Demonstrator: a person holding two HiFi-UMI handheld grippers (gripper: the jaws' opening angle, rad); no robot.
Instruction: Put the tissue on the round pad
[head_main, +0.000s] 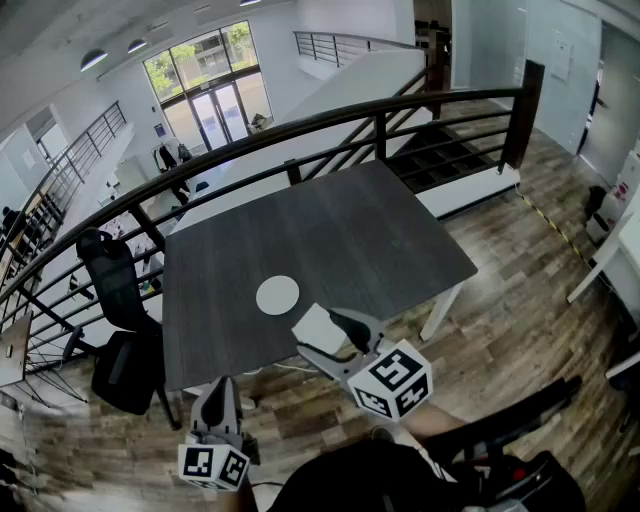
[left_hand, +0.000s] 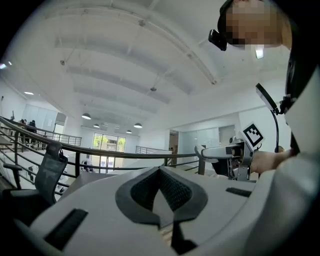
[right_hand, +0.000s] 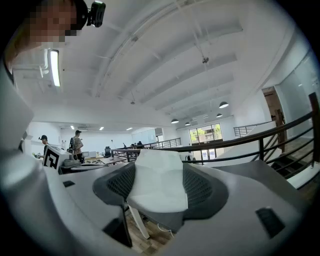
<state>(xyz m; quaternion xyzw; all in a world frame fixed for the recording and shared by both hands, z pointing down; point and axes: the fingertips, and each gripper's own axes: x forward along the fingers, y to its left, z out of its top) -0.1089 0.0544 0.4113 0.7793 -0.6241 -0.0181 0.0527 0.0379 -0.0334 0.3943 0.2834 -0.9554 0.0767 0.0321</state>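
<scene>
Tissue: we see the white folded tissue (head_main: 316, 326) held between the right gripper's fingers. It is over the near edge of the bench, just near and to the right of the round pad, and not on it.
Tissue close up: in the right gripper view, we see the tissue (right_hand: 157, 179) standing upright between the two dark mesh pads, filling the gap from side to side.
Right gripper: the right gripper (head_main: 322, 336) has its fingers spread wide yet clamped on the tissue. It reaches from the near right toward the pad, and its marker cube (head_main: 392, 380) is nearer to us.
Left gripper: the left gripper (head_main: 219, 392) is at the near left, off the bench's near edge and well apart from the pad. In its own view, we read the fingers (left_hand: 176, 190) as clenched together with nothing between them.
Round pad: we find the white round pad (head_main: 277, 295) lying flat near the near edge of the bench, with nothing on it.
Bench: the bench (head_main: 350, 235) has a dark grey square top.
Surroundings: a dark railing (head_main: 300, 132) runs past the far side of the bench. A black office chair (head_main: 118, 290) stands to its left, and a wood-plank floor (head_main: 520, 280) lies to its right.
</scene>
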